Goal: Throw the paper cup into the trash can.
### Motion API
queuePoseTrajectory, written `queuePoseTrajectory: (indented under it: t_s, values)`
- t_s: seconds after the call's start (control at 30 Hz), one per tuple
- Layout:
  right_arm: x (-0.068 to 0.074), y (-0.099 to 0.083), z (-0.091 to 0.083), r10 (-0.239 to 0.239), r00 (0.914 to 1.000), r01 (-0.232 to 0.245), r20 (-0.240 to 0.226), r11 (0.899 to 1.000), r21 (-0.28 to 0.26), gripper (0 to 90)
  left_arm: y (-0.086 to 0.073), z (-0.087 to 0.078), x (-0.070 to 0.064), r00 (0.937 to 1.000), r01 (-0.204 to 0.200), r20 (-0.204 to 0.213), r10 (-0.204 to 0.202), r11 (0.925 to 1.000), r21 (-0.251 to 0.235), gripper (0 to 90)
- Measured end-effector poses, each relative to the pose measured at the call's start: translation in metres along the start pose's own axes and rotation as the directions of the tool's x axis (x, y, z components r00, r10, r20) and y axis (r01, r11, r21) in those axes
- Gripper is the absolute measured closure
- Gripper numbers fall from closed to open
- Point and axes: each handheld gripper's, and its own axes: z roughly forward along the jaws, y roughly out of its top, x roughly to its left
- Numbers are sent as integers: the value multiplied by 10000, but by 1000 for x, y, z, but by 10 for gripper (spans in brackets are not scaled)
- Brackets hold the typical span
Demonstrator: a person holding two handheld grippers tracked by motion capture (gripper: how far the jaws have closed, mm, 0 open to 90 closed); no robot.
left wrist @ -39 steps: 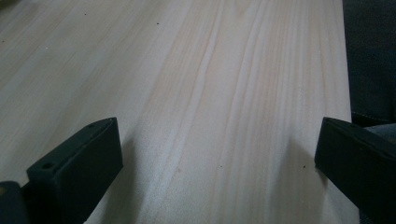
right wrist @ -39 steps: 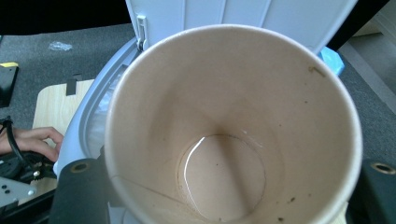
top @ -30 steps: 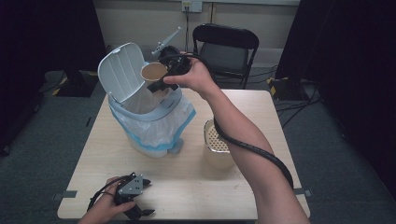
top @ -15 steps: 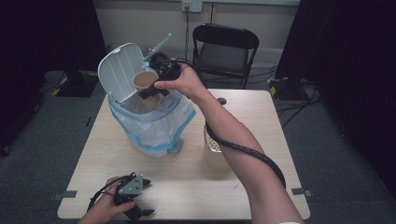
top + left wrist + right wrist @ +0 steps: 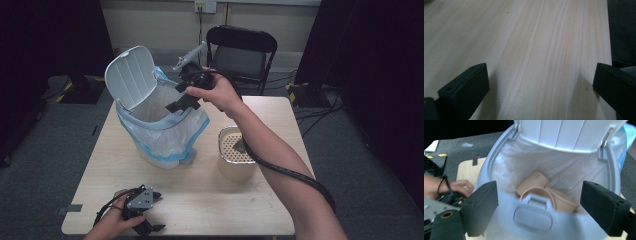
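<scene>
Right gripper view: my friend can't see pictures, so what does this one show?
Two paper cups lie inside a white bin lined with a plastic bag, its lid flipped up at the back. The right gripper hangs above the bin with its black jaws wide apart and nothing between them. A hand rests on the table at the left.

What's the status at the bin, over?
Right gripper open above the bin, holding nothing. Left gripper open, low over the table. Paper cups lie in the bag inside. Lid up, nothing in the way.
</scene>
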Motion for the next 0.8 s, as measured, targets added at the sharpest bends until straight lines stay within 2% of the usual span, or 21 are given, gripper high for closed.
queuePoseTrajectory:
  t_s: [0.2, 0.33, 0.43, 0.8]
  values:
    - [2, -23, -15, -35, 9999, 35, 111, 10000, -9, 145, 0, 0, 0, 10000, -29, -28, 29, 10000, 5, 0]
    - [4, -36, -22, 128, 9999, -128, 82, 9999, 56, 144, 0, 0, 0, 10000, -26, -23, 26, 10000, 7, 0]
    - [6, -45, -25, 275, 9996, -275, 41, 9996, 107, 145, 0, 0, 0, 10000, -24, -34, 24, 10000, 6, 0]
    - [14, -67, -28, 305, 9995, -305, -54, 9995, 13, 144, 0, 0, 0, 10000, -23, -33, 23, 10000, 7, 0]
